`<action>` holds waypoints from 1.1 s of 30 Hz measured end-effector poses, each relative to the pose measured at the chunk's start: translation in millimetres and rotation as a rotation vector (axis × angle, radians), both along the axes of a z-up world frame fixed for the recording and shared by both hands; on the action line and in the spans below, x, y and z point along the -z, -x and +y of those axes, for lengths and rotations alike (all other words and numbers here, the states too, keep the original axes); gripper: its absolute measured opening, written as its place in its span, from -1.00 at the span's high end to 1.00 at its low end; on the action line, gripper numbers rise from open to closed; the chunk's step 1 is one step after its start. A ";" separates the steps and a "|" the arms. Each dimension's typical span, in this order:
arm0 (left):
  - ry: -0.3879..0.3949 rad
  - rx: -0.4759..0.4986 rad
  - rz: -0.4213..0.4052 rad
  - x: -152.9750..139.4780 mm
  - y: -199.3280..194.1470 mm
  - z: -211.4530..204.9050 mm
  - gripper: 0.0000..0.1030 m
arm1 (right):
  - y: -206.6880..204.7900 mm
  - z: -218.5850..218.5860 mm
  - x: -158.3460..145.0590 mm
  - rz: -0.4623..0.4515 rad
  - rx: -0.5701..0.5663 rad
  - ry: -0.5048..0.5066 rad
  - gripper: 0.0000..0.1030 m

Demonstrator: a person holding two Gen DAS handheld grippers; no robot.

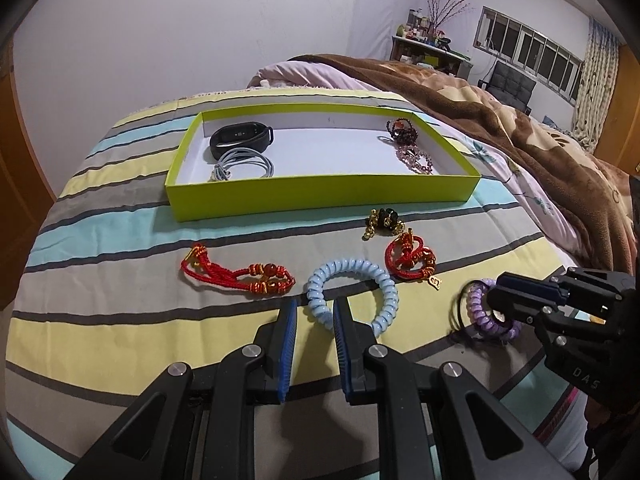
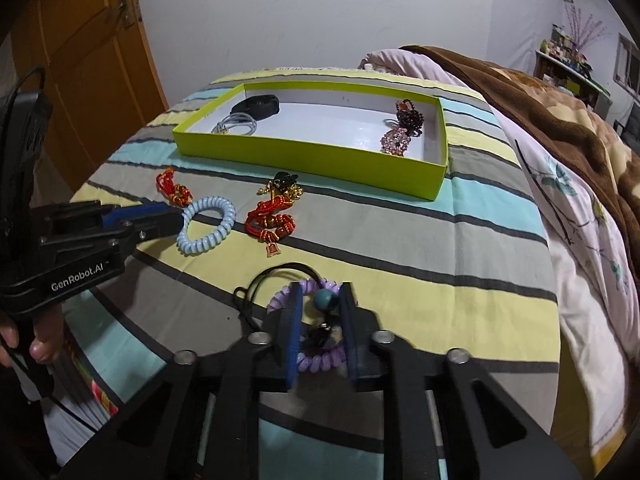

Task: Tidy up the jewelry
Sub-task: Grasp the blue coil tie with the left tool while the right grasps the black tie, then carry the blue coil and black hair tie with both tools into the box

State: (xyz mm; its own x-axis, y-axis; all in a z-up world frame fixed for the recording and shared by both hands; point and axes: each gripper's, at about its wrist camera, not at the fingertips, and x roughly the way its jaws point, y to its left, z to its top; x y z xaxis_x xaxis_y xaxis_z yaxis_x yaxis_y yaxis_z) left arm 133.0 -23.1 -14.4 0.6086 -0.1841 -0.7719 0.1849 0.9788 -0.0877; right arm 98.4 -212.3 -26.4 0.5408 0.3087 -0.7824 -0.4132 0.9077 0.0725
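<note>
A lime-green tray (image 1: 320, 196) (image 2: 312, 160) on the striped bed holds a black fitness band (image 1: 242, 136), a grey cable (image 1: 244, 164) and beaded bracelets (image 1: 408, 144). On the cover lie a red cord bracelet (image 1: 236, 276), a pale blue coil hair tie (image 1: 354, 292) (image 2: 206, 224), a second red bracelet (image 1: 410, 260) (image 2: 272, 220) and a black-gold charm (image 1: 384, 222). My left gripper (image 1: 314, 312) is open, its jaws straddling the blue coil's near left arc. My right gripper (image 2: 320, 300) is open around a purple coil tie (image 2: 320, 356) (image 1: 494, 320) with a teal bead (image 2: 325, 299) and black elastic (image 2: 276, 276).
A brown blanket (image 1: 520, 128) and pink floral quilt (image 2: 580, 220) are heaped along the bed's right side. An orange door (image 2: 80, 60) stands at the left. A shelf and windows (image 1: 520, 48) are at the far right.
</note>
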 end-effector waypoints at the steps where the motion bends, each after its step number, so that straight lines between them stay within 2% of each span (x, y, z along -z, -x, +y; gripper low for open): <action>1: -0.002 0.001 0.000 0.0 -0.7 -0.1 0.65 | -0.2 1.8 1.2 0.002 -0.006 0.012 0.74; 5: -0.020 0.011 0.004 2.3 -4.2 -5.0 0.65 | 2.4 5.6 1.0 -0.018 -0.022 0.044 0.74; 11: -0.035 0.017 -0.002 5.5 -7.5 -8.3 0.66 | 4.4 0.5 -2.2 -0.025 -0.009 0.011 0.75; 14: -0.045 0.015 -0.004 7.0 -8.1 -9.0 0.82 | 5.9 -2.3 -5.8 -0.035 0.000 -0.006 0.75; 22: -0.006 0.005 -0.012 3.6 -0.8 -1.3 0.82 | 8.9 -7.8 -15.7 -0.060 0.018 -0.040 0.75; 33: 0.036 -0.003 -0.067 -20.3 19.6 8.5 0.82 | 12.7 -15.1 -29.9 -0.094 0.040 -0.079 0.75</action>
